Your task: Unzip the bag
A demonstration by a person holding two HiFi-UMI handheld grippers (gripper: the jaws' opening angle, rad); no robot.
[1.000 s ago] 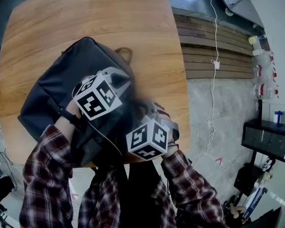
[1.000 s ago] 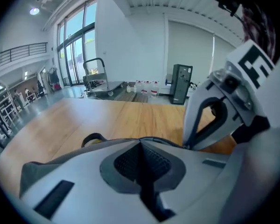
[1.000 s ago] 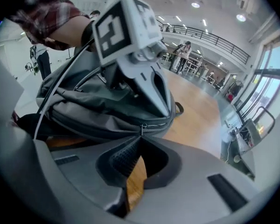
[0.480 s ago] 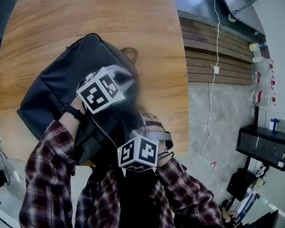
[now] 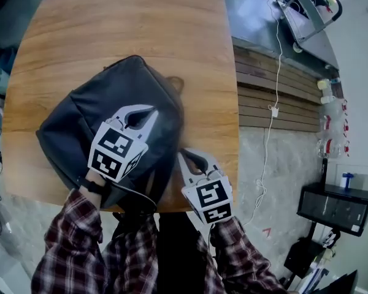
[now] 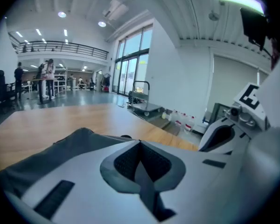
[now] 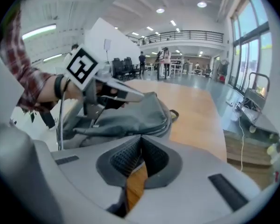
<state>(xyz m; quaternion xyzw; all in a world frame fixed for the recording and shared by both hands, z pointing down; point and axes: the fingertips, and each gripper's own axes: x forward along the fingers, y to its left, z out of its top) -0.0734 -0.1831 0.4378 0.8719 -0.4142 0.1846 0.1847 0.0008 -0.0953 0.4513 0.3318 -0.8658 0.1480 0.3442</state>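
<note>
A dark grey backpack (image 5: 104, 106) lies flat on the wooden table (image 5: 110, 29), toward its near edge. My left gripper (image 5: 141, 112) hovers over the bag's middle with its jaws closed and nothing between them; its tips (image 6: 140, 142) meet above the grey fabric (image 6: 70, 146). My right gripper (image 5: 183, 157) sits just off the bag's right side above bare wood, also shut and empty (image 7: 141, 137). The right gripper view shows the bag's side with its seam lines (image 7: 130, 115) and the left gripper (image 7: 130, 95) above it. I cannot tell whether the zip is open.
The table's right edge (image 5: 233, 103) drops to a slatted wooden platform (image 5: 264, 84) with a white cable (image 5: 271, 112) trailing over it. A black case (image 5: 334, 206) stands on the floor at the right. People stand far off in the hall (image 7: 165, 59).
Both grippers have drawn back toward the person. The right gripper, earlier against the bag's near right side, now stands apart from it. The bag lies as before.
</note>
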